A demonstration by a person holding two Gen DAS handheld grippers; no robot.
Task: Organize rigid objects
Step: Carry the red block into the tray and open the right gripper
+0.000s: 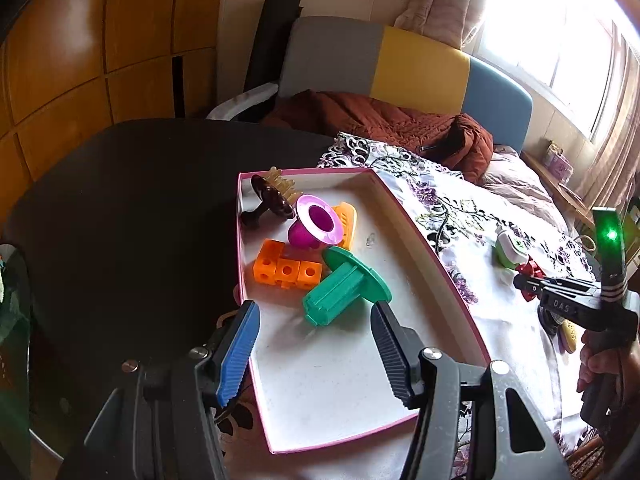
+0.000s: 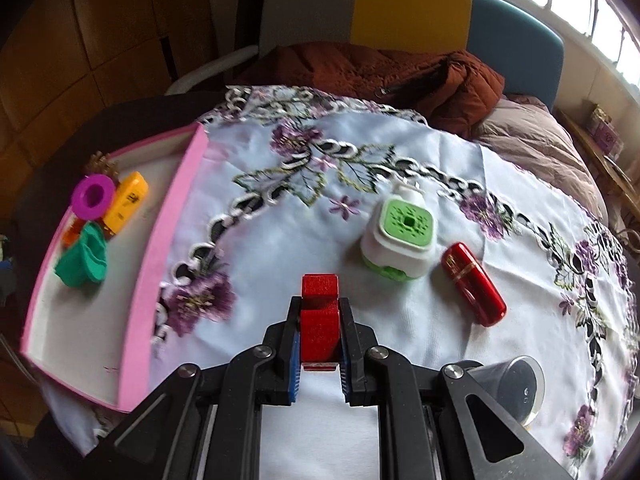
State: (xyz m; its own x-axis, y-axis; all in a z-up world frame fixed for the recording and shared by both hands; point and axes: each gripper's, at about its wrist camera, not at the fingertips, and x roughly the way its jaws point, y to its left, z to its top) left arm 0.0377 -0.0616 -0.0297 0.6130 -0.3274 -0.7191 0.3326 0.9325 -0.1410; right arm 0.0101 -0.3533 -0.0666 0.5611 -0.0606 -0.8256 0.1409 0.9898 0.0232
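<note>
A pink-rimmed box (image 1: 460, 300) (image 2: 168, 240) lies on the floral cloth and holds a green flanged piece (image 1: 344, 292), an orange block row (image 1: 286, 270), a purple cup (image 1: 316, 224), a yellow piece (image 2: 128, 200) and a brown comb (image 1: 272, 200). My left gripper (image 1: 316, 320) hangs open and empty above the box, just behind the green piece. My right gripper (image 2: 320, 320) is shut on a red block (image 2: 320, 320) above the cloth; it also shows in the left wrist view (image 1: 528, 280). A green-white box (image 2: 400, 240) and a red capsule (image 2: 474, 290) lie on the cloth.
A black table (image 1: 140, 220) lies left of the box. A dark cylinder (image 2: 516, 384) lies on the cloth at the right. A chair with a brown jacket (image 2: 380, 72) stands behind the table. The floral cloth (image 2: 280, 240) covers the table's right part.
</note>
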